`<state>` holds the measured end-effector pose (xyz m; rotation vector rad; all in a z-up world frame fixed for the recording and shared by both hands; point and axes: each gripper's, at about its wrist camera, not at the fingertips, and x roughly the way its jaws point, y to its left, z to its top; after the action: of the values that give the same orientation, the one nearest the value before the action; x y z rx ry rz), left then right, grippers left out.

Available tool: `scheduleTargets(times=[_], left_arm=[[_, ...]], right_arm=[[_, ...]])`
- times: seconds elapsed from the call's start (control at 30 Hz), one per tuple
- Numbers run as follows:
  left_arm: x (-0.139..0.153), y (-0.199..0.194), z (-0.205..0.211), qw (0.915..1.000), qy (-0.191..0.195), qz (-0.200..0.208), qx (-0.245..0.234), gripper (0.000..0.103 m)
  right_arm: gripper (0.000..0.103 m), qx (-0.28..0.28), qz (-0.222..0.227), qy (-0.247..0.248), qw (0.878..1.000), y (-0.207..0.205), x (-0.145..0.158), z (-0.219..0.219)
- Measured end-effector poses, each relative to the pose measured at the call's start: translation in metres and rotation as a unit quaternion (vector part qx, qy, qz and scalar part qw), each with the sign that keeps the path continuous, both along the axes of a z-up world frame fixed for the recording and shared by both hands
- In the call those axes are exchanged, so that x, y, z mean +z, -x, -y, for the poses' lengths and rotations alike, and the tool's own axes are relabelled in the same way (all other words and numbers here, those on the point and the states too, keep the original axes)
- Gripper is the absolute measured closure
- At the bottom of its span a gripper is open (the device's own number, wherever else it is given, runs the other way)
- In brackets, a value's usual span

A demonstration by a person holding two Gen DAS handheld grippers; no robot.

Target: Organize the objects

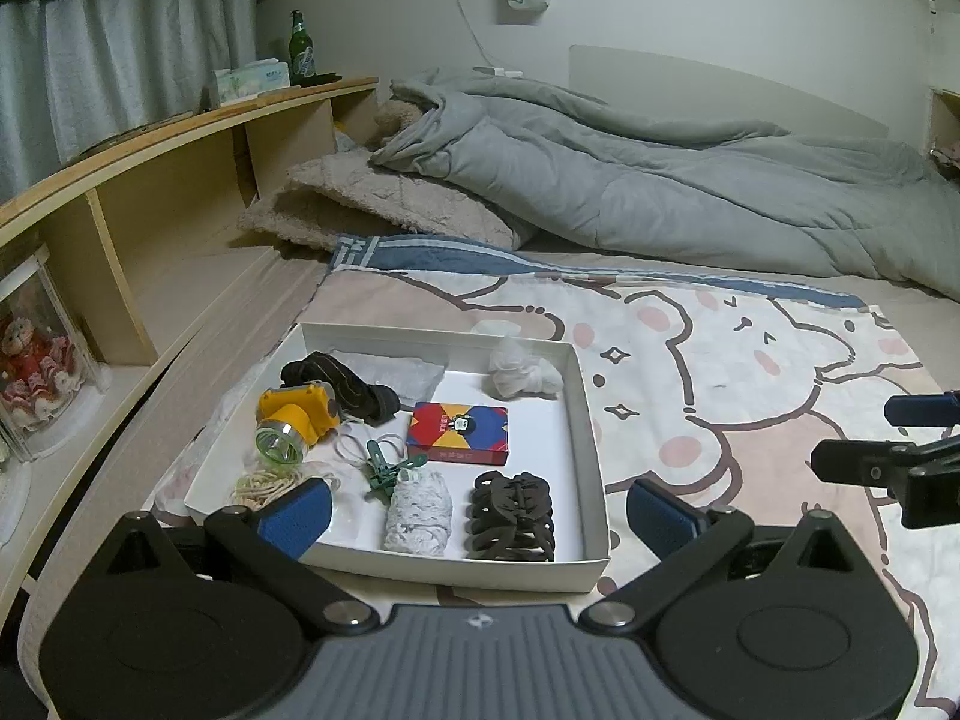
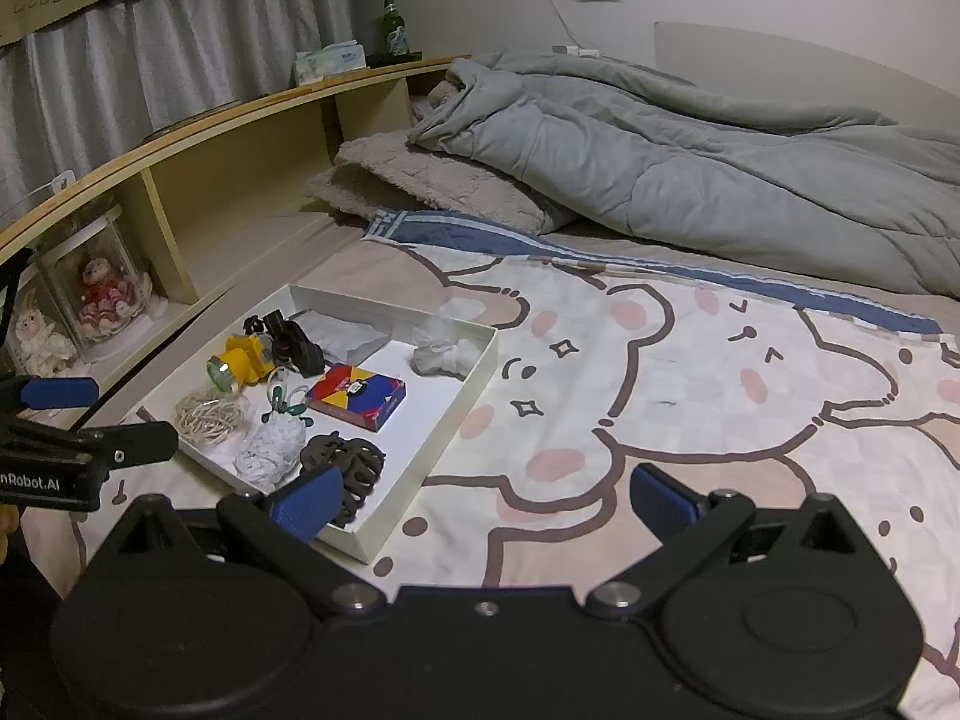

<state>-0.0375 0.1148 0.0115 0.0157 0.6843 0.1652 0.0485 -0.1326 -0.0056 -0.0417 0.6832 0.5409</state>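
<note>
A white shallow box (image 1: 591,420) (image 2: 474,372) lies on the bear-print bed cover. It holds a yellow headlamp (image 1: 297,417) (image 2: 237,366), a red-blue card box (image 1: 459,434) (image 2: 355,396), a black hair claw (image 1: 510,516) (image 2: 354,468), a green clip (image 1: 384,468), a lace roll (image 1: 418,513) (image 2: 270,450), string (image 1: 264,483) (image 2: 207,417) and crumpled white cloth (image 1: 522,369) (image 2: 444,348). My left gripper (image 1: 477,516) is open and empty over the box's near edge. My right gripper (image 2: 486,501) is open and empty, right of the box.
A grey duvet (image 1: 630,180) (image 2: 690,150) and a beige pillow (image 1: 384,204) lie at the back. A wooden shelf (image 1: 180,180) runs along the left with dolls in a clear case (image 1: 36,372) (image 2: 99,294), a green bottle (image 1: 300,51) and tissues (image 1: 252,78).
</note>
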Motion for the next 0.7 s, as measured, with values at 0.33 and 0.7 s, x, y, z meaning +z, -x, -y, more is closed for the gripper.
scheduleTargets(times=[0.33, 0.7], left_arm=[[0.0001, -0.0001, -0.0002, 1.0, 0.001, 0.0, 0.0, 0.0], [-0.0003, 0.0001, -0.0012, 1.0, 0.002, 0.001, -0.001, 0.0]], right_arm=[[0.0, 0.002, 0.0, 0.001, 1.0, 0.0007, -0.0003, -0.0011], [0.0, 0.002, -0.002, 0.0, 1.0, -0.0006, -0.0012, -0.0001]])
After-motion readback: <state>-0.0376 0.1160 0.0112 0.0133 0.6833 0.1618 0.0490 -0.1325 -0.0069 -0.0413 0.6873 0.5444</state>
